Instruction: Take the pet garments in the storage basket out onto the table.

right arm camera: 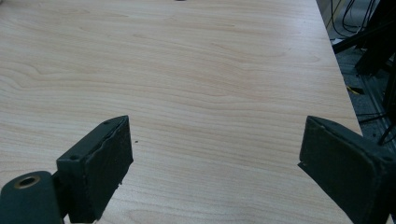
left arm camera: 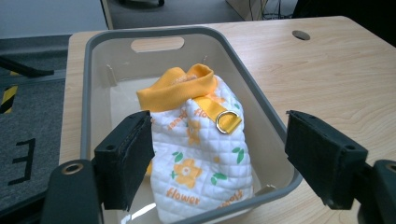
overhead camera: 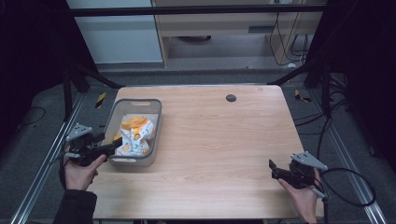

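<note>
Left hand-held gripper [left arm camera: 219,163] gapes over the vest [left arm camera: 198,154] in the bin [left arm camera: 271,122].
Closing low, a jaw could catch the bin wall; right hand-held gripper [right arm camera: 215,172] idles released.

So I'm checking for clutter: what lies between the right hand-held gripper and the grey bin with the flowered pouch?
Nothing: the high view shows bare wooden table between the right hand-held gripper and the grey bin holding the flowered pouch.

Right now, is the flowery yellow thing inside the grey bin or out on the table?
Inside. The flowery quilted garment lies bunched on the floor of the grey bin, walls all around it, with the open left gripper right before it.
</note>
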